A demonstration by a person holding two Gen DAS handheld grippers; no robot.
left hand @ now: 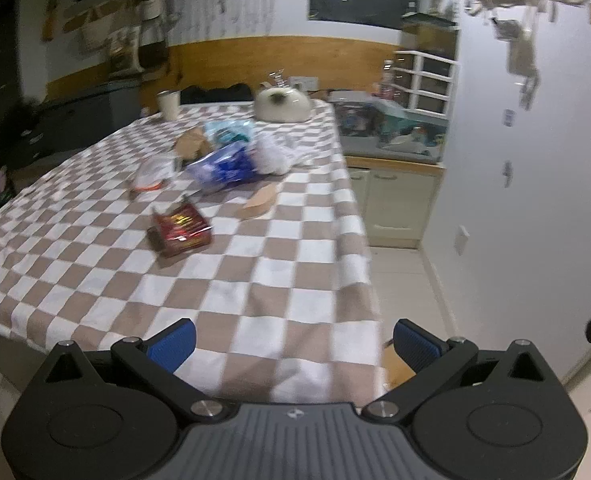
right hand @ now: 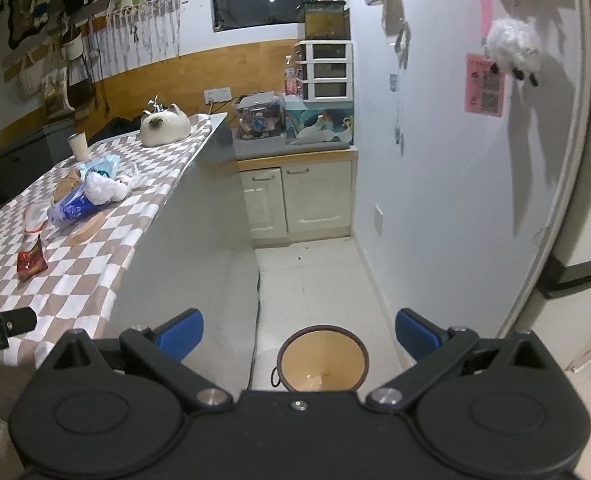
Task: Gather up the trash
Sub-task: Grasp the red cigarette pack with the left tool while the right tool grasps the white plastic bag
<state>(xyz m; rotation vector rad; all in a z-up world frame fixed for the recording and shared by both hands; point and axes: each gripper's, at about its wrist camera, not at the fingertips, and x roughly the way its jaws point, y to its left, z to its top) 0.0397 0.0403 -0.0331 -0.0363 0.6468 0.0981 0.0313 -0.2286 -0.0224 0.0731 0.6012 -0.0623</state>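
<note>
Trash is scattered mid-frame on the checked worktop [left hand: 279, 280] in the left wrist view: red snack wrapper [left hand: 180, 230] nearest, centre-left; blue plastic bag [left hand: 224, 168] behind it, touching a white crumpled wad [left hand: 273, 154] to its right; light blue packet [left hand: 231, 130] at the back of the pile; brown paper scrap [left hand: 191, 142] at pile's left; clear pouch with orange edge [left hand: 153, 174] further left; tan cardboard strip [left hand: 260, 202] lying alone, right of the wrapper. Cat-shaped ceramic pot [left hand: 282, 105] and cup [left hand: 169, 105] at the far end look like keepers, not trash.

Left tongs [left hand: 293, 344]: spread wide, nothing between them, low in frame over the near worktop edge, well apart from all items. Right tongs [right hand: 299, 334]: also wide apart, empty, hanging above the floor bin [right hand: 322, 358], which sits bottom centre of the right wrist view beside the worktop's side.

Handling guess: everything is light.
- Wrapper: thin foil-like film, likely slippery and crinkly, lies flat; best pinched at a raised or torn edge, top-left corner looks lifted.
- Blue bag: soft, puffy, plenty of folds to grab; may drag the white wad along.
- White wad: soft, compressible, grab anywhere.
- Cardboard strip: stiff, flat, hard to get under; take the long edge or slide to worktop rim.
- Clear pouch: limp, low profile.

Nothing fragile among trash; cloth could bunch if fingers scrape it.
</note>
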